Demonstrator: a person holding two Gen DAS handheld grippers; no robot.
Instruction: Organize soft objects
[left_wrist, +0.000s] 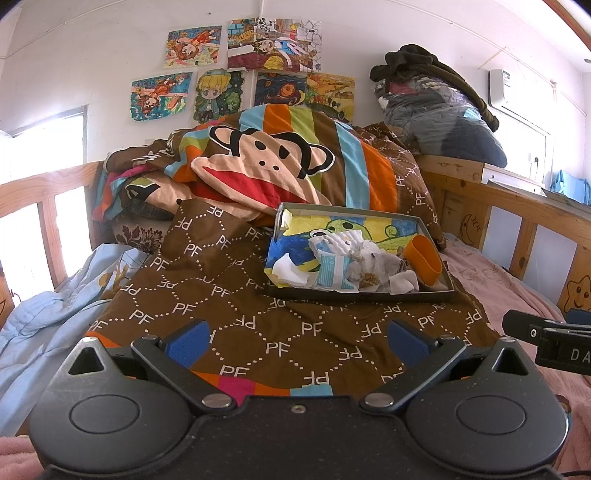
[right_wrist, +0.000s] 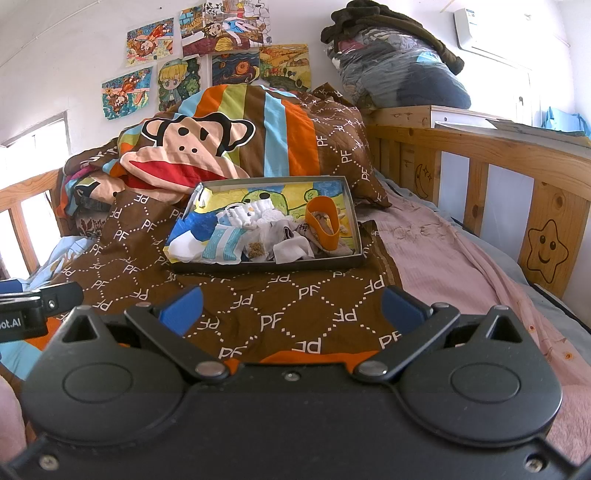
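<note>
A shallow grey box (left_wrist: 439, 236) (right_wrist: 356, 229) lined with a child's drawing lies on the brown PF quilt (left_wrist: 229, 291) (right_wrist: 295, 306). In it lie several small soft cloth items, white socks (left_wrist: 343, 240) (right_wrist: 251, 216) and a blue-striped one (left_wrist: 332, 271) (right_wrist: 225, 242), plus an orange cup (left_wrist: 424, 258) (right_wrist: 325, 221) on its side. My left gripper (left_wrist: 295, 339) is open and empty, low over the quilt in front of the box. My right gripper (right_wrist: 291, 310) is open and empty, also short of the box.
A heaped monkey-print duvet (left_wrist: 266, 158) (right_wrist: 207, 144) rises behind the box. Wooden bed rails (left_wrist: 517, 206) (right_wrist: 498, 158) run along the right and left. A pink sheet (right_wrist: 461, 258) covers the right; light blue bedding (left_wrist: 44, 317) lies left. Bagged clothes (left_wrist: 436, 107) sit on the headboard shelf.
</note>
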